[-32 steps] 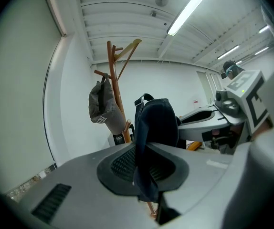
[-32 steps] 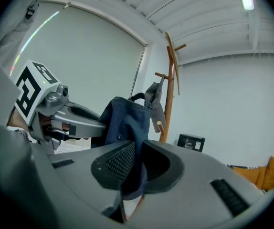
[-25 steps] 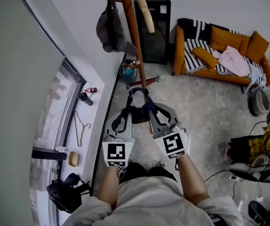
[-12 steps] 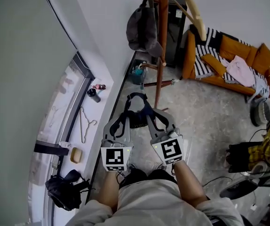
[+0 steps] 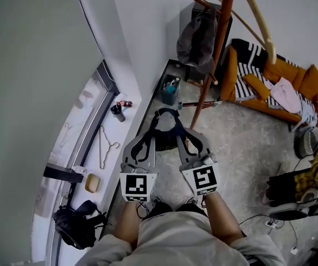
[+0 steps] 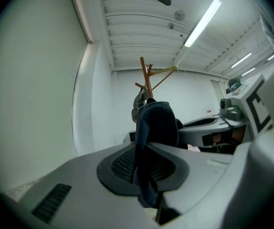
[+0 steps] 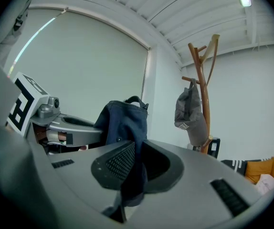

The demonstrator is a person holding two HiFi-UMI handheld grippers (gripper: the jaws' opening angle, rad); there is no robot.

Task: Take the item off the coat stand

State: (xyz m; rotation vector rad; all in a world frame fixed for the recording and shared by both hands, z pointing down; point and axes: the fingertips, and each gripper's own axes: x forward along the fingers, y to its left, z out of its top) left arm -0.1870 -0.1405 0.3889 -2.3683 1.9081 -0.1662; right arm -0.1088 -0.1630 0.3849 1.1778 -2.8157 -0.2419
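A dark blue cloth item (image 5: 165, 127) with a loop strap hangs between my two grippers, away from the wooden coat stand (image 5: 213, 60). My left gripper (image 5: 144, 142) is shut on its left edge and my right gripper (image 5: 186, 139) on its right edge. In the left gripper view the blue cloth (image 6: 152, 132) runs down between the jaws of the left gripper (image 6: 146, 175). The right gripper (image 7: 131, 171) pinches the cloth (image 7: 123, 123) the same way. A grey cap (image 5: 198, 39) still hangs on a peg of the stand, as the right gripper view shows for the cap (image 7: 190, 113) and the stand (image 7: 202, 80).
An orange sofa (image 5: 270, 76) with cushions stands behind the coat stand, and a black cabinet (image 5: 226, 25) is against the wall. A small bin with bottles (image 5: 170, 88) sits at the stand's foot. The window sill (image 5: 127, 107) at left holds a wire hanger (image 5: 108, 147) and a black bag (image 5: 73, 227).
The coat stand and the grey cap have slid right and farther off in the head view. Both grippers keep the same hold on the blue item in front of the body.
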